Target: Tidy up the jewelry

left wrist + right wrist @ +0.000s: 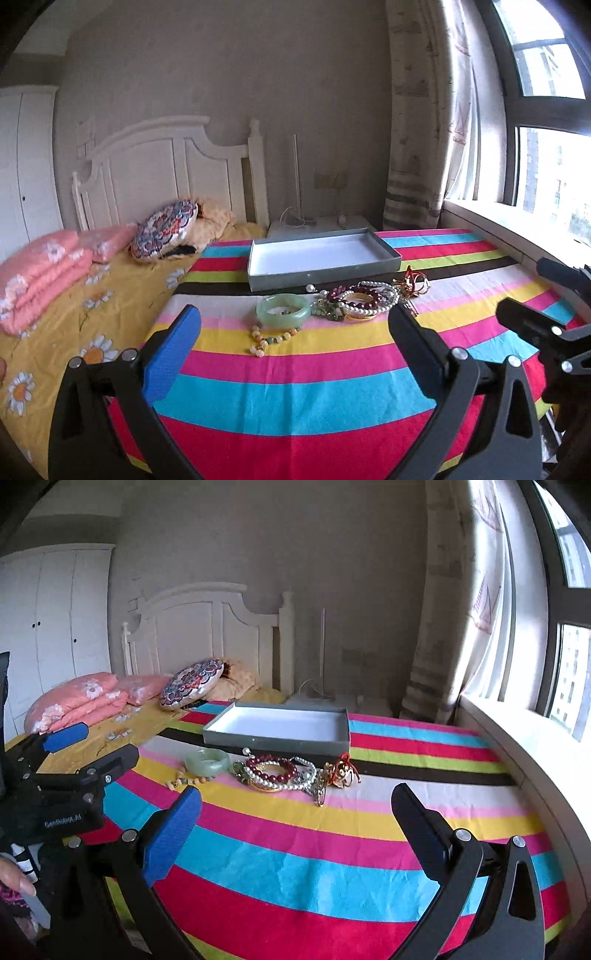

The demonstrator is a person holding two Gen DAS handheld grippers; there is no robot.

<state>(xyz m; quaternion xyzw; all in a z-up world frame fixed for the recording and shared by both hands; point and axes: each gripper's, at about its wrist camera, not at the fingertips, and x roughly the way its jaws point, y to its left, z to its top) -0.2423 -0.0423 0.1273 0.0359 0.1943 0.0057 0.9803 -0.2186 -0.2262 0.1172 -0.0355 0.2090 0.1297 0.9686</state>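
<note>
Left gripper [293, 339] and right gripper [295, 816] hovering over striped multicoloured cloth [295, 398], jaws apart, empty. Pale green jade bangle [283, 310], dark red bead bracelet [271, 771] lying centre frame, before shallow grey cardboard tray [277, 743].

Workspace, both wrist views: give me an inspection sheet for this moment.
Surface: striped cloth, on a bed.
Job's things: grey tray lies empty; jade bangle, beaded strand, pearl and dark red bracelets, red-gold charm piled on the cloth before it.
Clutter: pink quilt, round cushion.
Grippers: left tongs open, empty; right tongs open, empty.
Cables: white cord by the bedside unit.
Surroundings: headboard, wardrobe, curtain, window.
</note>
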